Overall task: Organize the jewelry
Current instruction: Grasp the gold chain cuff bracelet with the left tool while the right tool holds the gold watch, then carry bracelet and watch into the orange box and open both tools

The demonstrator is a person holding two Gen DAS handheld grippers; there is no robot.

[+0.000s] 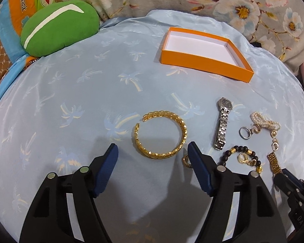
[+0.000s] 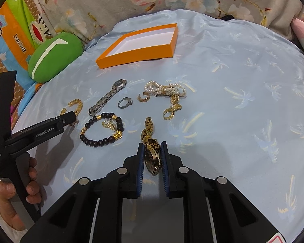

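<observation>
My left gripper (image 1: 153,151) is open, its jaws wide just short of a gold cuff bangle (image 1: 161,133) on the blue cloth. My right gripper (image 2: 152,146) is shut on a gold watch (image 2: 152,158), whose band (image 2: 148,129) trails forward on the cloth. An empty orange box (image 1: 204,58) with a white inside sits further back; it also shows in the right wrist view (image 2: 139,52). A silver watch (image 1: 223,121), a silver ring (image 1: 244,132), a pearl bracelet (image 1: 265,121), a black bead bracelet (image 2: 101,129) and gold earrings (image 2: 172,107) lie between.
A green cushion (image 1: 58,28) lies at the back left on printed bedding. Floral fabric (image 1: 243,4) rises behind the box. A small gold ring (image 1: 186,161) lies beside my left gripper's right finger. The hand holding the left gripper (image 2: 20,192) shows in the right wrist view.
</observation>
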